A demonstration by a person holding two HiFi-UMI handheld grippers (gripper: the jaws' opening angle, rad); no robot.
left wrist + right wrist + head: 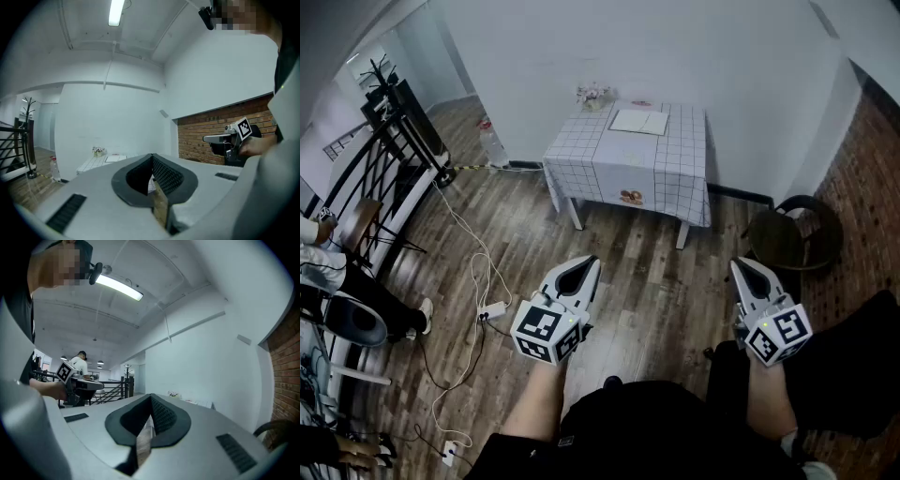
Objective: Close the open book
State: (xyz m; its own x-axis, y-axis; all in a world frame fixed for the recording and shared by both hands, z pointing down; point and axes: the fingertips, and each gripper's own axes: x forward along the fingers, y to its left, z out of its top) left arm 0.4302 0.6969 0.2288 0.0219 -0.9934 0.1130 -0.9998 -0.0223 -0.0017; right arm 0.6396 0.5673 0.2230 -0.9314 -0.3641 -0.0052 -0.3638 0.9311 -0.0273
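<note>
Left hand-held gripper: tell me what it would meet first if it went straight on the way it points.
The left hand-held gripper, shut and empty, aims at the checked-cloth table. Nothing stands between them as far as the views show, though depth is unclear.

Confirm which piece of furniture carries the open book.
The table with the white checked cloth, straight ahead; the open book lies flat on it. The dark round chair stands apart, at right.

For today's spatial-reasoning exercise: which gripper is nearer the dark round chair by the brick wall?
Right. The right gripper sits close to the dark round chair, at its lower left in the head view; the left gripper is farther left, across the wooden floor.
</note>
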